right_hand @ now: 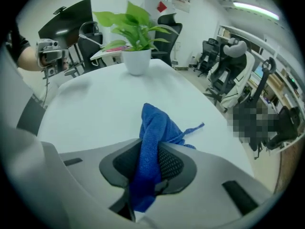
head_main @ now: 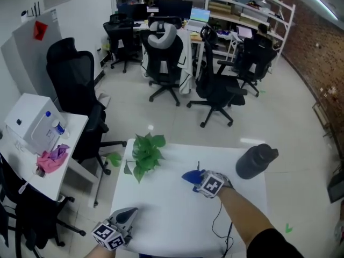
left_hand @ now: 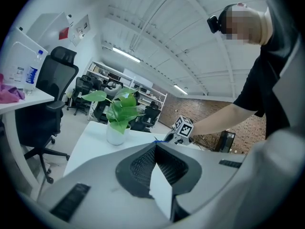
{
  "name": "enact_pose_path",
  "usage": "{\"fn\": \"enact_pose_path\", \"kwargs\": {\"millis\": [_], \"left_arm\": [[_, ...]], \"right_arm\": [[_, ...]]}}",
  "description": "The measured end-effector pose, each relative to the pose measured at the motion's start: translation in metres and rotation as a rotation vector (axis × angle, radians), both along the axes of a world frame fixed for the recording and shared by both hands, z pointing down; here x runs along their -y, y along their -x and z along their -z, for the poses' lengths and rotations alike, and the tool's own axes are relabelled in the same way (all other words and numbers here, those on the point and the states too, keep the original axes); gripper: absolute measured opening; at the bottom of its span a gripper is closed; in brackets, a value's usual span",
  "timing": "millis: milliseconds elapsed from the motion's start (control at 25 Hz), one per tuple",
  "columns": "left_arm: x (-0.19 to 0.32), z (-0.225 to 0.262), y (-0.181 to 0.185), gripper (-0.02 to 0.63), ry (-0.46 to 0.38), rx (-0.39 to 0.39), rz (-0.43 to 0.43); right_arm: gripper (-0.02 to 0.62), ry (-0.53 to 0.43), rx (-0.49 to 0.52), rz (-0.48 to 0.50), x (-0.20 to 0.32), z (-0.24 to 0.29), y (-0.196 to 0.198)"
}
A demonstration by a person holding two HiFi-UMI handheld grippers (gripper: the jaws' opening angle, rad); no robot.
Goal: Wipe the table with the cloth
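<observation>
A blue cloth (head_main: 189,176) lies bunched on the white table (head_main: 177,219), just right of its middle. My right gripper (head_main: 196,178) is shut on it. In the right gripper view a fold of the cloth (right_hand: 155,128) stands up between the dark pads (right_hand: 171,163) and trails onto the tabletop (right_hand: 95,109) ahead. My left gripper (head_main: 129,214) hovers at the table's near left corner, jaws together with nothing between them. The left gripper view shows its own closed tips (left_hand: 155,147) and, beyond them, a blue sliver of the cloth (left_hand: 159,139).
A potted green plant (head_main: 148,152) stands at the table's far left, and a dark bottle (head_main: 257,161) at its far right edge. A side desk (head_main: 32,160) to the left carries a pink rag (head_main: 52,159). Several black office chairs (head_main: 80,104) stand beyond.
</observation>
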State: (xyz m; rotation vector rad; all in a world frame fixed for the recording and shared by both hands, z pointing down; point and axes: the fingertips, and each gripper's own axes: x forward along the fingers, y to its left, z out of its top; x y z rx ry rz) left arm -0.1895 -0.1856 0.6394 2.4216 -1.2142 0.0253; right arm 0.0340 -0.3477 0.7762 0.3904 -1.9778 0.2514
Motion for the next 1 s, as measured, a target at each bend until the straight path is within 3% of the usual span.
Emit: {"fn": "enact_pose_path", "kwargs": {"millis": [240,360,480,760,1000], "left_arm": [[0.011,0.002,-0.005,0.0,-0.014,-0.026,-0.005],[0.013,0.003,-0.009,0.0,-0.02,-0.035,-0.009],[0.012,0.004,-0.01,0.0,-0.022,-0.039,-0.013],[0.0,0.001,0.0,0.0,-0.012,-0.026,-0.005],[-0.007,0.003,0.011,0.0,-0.008,-0.024,0.015]], "right_arm": [[0.094,0.056,-0.006,0.182,-0.12,0.003,0.0],[0.094,0.076,-0.003,0.222,-0.138,-0.002,0.001],[0.092,0.099,0.004,0.195,-0.114,-0.003,0.0],[0.094,-0.016,-0.074,0.011,0.019,-0.004,-0.014],[0.091,-0.02,-0.1,-0.032,0.029,0.0,-0.006]]}}
